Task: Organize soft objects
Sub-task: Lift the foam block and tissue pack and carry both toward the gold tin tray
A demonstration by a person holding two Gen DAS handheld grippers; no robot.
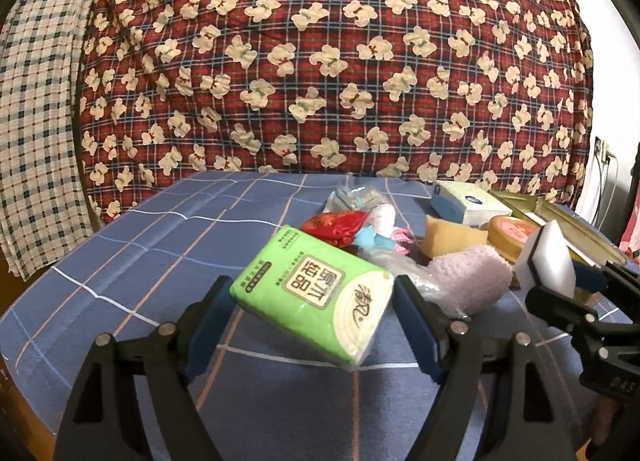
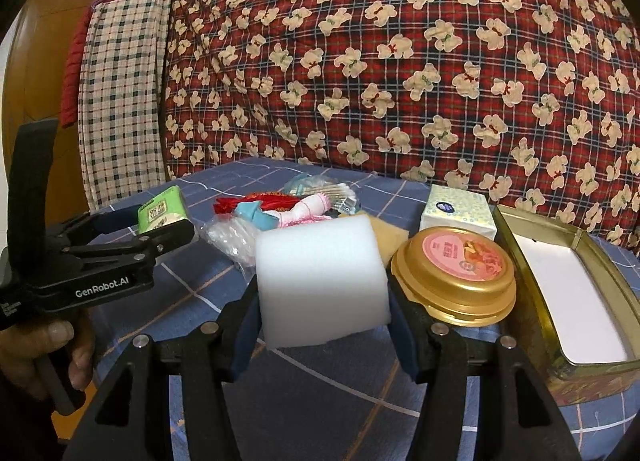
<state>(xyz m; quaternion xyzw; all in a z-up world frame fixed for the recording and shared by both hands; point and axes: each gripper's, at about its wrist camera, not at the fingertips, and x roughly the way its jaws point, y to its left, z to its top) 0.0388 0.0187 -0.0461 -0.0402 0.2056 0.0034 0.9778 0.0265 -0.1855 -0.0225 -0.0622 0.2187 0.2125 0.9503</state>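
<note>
My left gripper is shut on a green tissue pack and holds it tilted above the blue checked tablecloth. In the right wrist view the left gripper shows at the left with the green tissue pack. My right gripper is shut on a white foam sponge, held above the cloth. In the left wrist view the right gripper holds the white sponge at the right.
An open gold tin with a white lining stands at the right. A gold round jar, a boxed tissue pack, a yellow sponge, a pink fluffy cloth, a red pouch and cotton swabs lie mid-table.
</note>
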